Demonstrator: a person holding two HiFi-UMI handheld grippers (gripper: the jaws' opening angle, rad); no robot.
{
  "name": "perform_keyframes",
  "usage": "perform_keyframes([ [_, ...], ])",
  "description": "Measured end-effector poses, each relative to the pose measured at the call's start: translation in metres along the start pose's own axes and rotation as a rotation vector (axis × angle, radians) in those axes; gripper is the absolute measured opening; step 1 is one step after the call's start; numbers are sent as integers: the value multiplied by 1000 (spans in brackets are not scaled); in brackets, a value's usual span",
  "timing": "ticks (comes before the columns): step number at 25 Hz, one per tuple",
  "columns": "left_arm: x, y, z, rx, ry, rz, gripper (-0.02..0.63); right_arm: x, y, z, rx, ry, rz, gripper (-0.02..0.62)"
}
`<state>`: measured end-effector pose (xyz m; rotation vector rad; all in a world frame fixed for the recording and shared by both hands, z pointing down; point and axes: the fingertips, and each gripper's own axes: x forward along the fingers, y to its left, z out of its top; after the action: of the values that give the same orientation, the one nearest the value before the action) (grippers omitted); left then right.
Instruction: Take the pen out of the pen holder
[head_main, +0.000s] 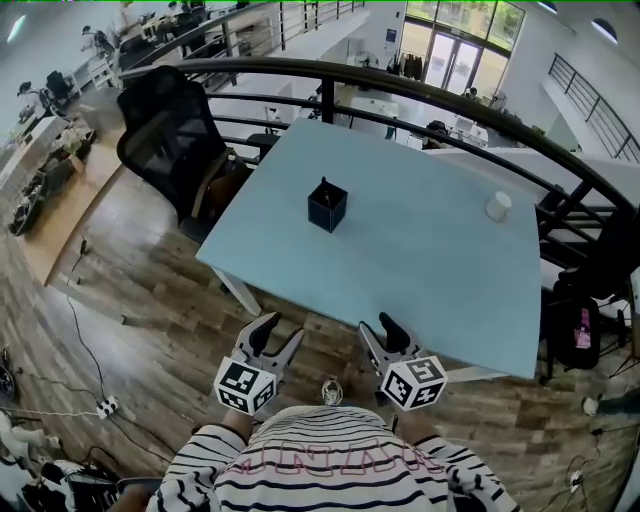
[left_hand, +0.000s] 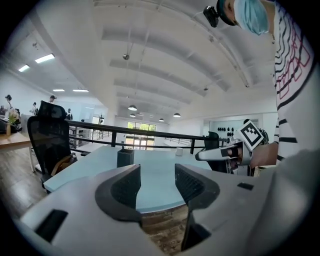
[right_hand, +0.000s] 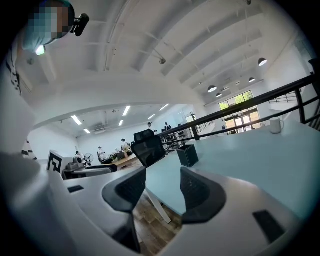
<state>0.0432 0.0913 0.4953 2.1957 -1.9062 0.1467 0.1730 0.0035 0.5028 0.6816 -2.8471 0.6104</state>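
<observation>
Left gripper and right gripper: jaws apart, empty, short of the table. Holder upright mid-table.

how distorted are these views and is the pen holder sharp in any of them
Head view: strong fisheye, the railing bows, light is even, the pen holder is sharp. Left gripper view: dark round vignette, pen holder small but clear. Right gripper view: same vignette, pen holder small.

Pen holder stands on the table, cup at its right, chair left.
</observation>
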Motion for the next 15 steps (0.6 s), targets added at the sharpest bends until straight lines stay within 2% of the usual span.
perform_keyframes([
  [9, 49, 43, 13, -11, 7, 79, 193, 63, -41, 31, -17, 19, 58, 210],
  [15, 61, 60, 3, -35, 18, 115, 193, 88, -56, 27, -15, 52, 78, 210],
])
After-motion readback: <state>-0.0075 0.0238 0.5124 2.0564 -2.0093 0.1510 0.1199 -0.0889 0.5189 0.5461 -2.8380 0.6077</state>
